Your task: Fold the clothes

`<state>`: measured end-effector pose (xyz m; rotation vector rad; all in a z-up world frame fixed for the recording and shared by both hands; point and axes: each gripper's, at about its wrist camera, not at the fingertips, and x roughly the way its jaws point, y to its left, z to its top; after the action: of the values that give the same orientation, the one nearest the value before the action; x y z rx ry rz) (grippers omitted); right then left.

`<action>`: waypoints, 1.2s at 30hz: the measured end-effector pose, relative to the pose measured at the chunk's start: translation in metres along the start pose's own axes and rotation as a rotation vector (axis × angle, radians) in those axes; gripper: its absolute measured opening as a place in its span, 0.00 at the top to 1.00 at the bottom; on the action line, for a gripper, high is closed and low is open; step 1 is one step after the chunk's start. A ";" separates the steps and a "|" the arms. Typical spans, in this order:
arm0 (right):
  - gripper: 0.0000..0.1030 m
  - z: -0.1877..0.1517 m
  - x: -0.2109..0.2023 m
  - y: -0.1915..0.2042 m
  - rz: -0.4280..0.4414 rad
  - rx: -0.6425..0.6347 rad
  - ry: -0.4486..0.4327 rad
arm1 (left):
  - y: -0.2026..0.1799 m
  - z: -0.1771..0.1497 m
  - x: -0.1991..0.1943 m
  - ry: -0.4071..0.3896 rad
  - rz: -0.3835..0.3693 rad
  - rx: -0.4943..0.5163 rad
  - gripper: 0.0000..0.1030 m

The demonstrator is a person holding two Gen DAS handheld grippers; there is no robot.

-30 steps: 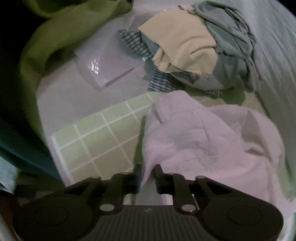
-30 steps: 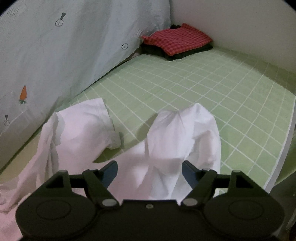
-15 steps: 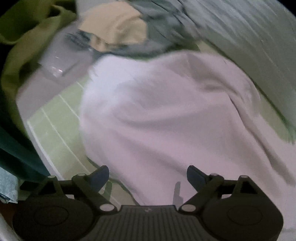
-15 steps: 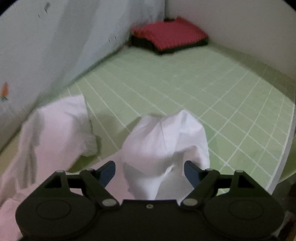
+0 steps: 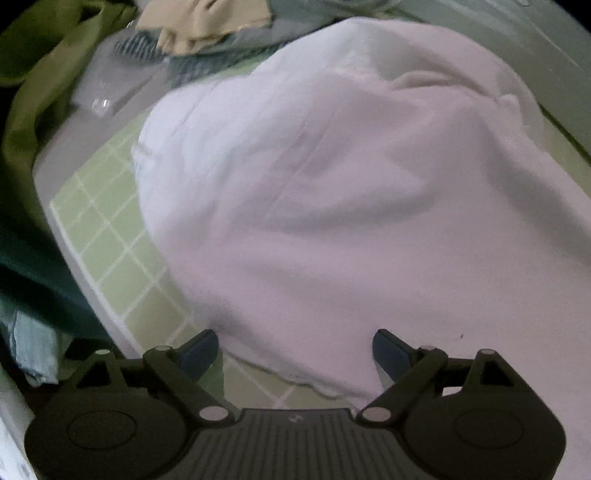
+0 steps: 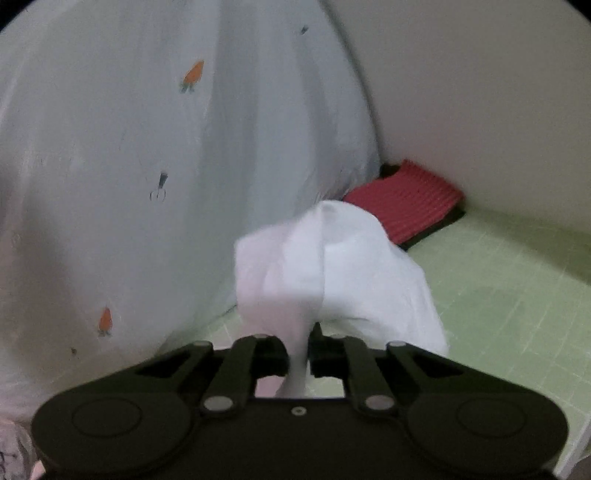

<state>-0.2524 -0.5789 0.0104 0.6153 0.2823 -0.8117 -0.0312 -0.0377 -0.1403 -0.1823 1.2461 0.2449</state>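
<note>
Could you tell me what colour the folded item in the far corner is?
Red folded item, on something dark; clearest in the right wrist view.

Your white shirt (image 5: pixel 332 206) runs off the right and lower edges of the left wrist view, and it covers most of the green mat (image 5: pixel 110 236) and the near side of the clothes pile (image 5: pixel 207 26), itself cut by the top edge. In the right wrist view the shirt's (image 6: pixel 332 266) bunched fold is motion-blurred and hides part of the red cloth (image 6: pixel 406 203). The right gripper (image 6: pixel 298 350) hides where the pinched fabric ends.
</note>
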 end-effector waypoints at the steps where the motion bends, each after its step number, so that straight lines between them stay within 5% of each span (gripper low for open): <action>1: 0.79 -0.006 0.005 -0.008 -0.034 -0.024 0.025 | 0.004 -0.002 0.001 0.002 -0.007 -0.027 0.11; 3: 0.59 -0.028 0.032 -0.029 -0.190 -0.103 0.156 | 0.010 -0.002 0.000 -0.003 -0.019 -0.060 0.10; 5: 0.59 -0.052 0.055 -0.059 -0.292 -0.061 0.309 | 0.017 -0.002 -0.002 -0.009 -0.029 -0.087 0.10; 9: 0.40 -0.074 0.050 -0.092 -0.300 0.140 0.357 | 0.032 -0.001 -0.007 -0.037 -0.042 -0.142 0.10; 16: 0.27 -0.077 0.064 -0.085 -0.318 0.119 0.357 | 0.048 0.014 -0.005 -0.076 -0.069 -0.221 0.15; 18: 0.27 -0.079 0.069 -0.084 -0.331 0.105 0.364 | 0.050 0.018 -0.004 -0.085 -0.076 -0.240 0.36; 20: 0.36 -0.080 0.074 -0.083 -0.326 0.092 0.366 | 0.053 0.023 -0.002 -0.092 -0.075 -0.260 0.53; 22: 0.68 -0.079 0.074 -0.081 -0.296 0.085 0.362 | 0.059 0.027 -0.001 -0.109 -0.085 -0.277 0.89; 23: 0.71 -0.077 0.073 -0.080 -0.279 0.081 0.356 | 0.063 0.028 -0.001 -0.114 -0.117 -0.286 0.93; 25: 0.90 -0.073 0.068 -0.074 -0.274 0.027 0.322 | 0.073 0.031 0.000 -0.115 -0.151 -0.320 0.94; 31: 0.92 -0.068 0.045 -0.082 -0.285 0.053 0.272 | 0.107 0.046 -0.009 -0.167 -0.125 -0.367 0.95; 36: 0.87 -0.094 0.038 -0.088 -0.355 0.025 0.378 | 0.114 0.050 -0.001 -0.143 -0.063 -0.322 0.91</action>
<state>-0.2940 -0.5903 -0.1171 0.7535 0.7422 -1.0373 -0.0176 0.0852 -0.1241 -0.4730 1.0520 0.3973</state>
